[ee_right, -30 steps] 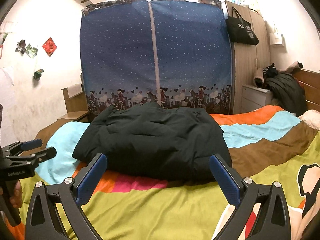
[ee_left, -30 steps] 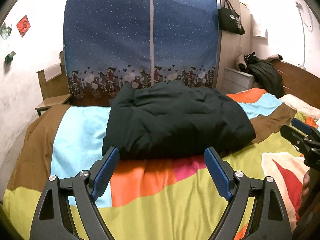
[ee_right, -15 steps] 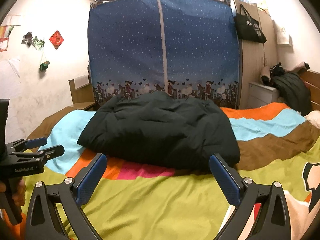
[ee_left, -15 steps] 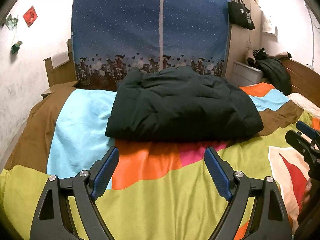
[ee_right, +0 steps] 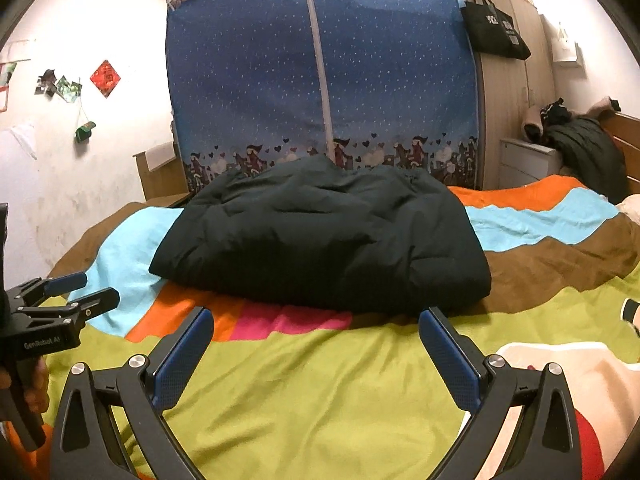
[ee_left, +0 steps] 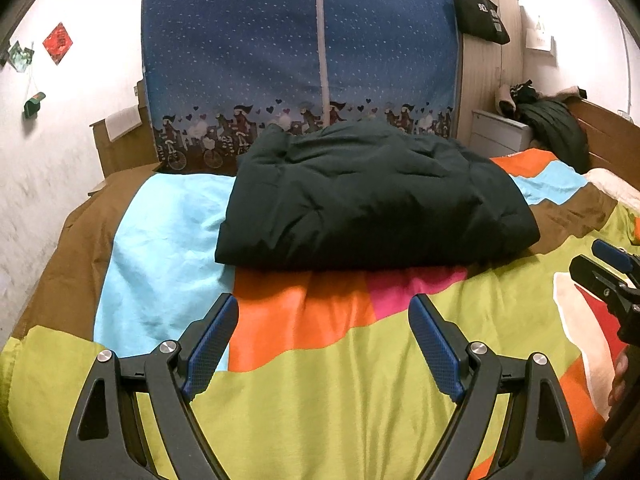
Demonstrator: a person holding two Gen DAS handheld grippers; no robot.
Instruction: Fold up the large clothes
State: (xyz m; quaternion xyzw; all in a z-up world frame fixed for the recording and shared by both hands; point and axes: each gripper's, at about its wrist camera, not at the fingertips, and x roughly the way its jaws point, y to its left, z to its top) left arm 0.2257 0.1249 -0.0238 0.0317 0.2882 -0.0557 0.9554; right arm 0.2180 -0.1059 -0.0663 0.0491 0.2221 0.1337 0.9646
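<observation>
A dark green padded coat (ee_left: 372,196) lies folded into a thick bundle on the bed (ee_left: 320,400), far from both cameras, resting across the light blue, orange and pink patches of the quilt (ee_left: 168,248). Its near edge is a rounded fold touching the quilt.

The left gripper (ee_left: 323,312) hangs above the green part of the quilt, near side of the coat and apart from it. Its jaws stand wide apart and hold nothing. The right gripper (ee_right: 316,320) sits likewise, jaws spread wide and empty, just short of the coat's near edge. Each gripper shows at the edge of the other's view: the right one at the right edge of the left view, the left one at the left edge of the right view.

Beyond the bed stands a blue fabric wardrobe (ee_right: 320,80) with a zip down its middle. A black bag (ee_right: 494,28) hangs to its right. More dark clothes (ee_right: 584,148) lie at the far right.
</observation>
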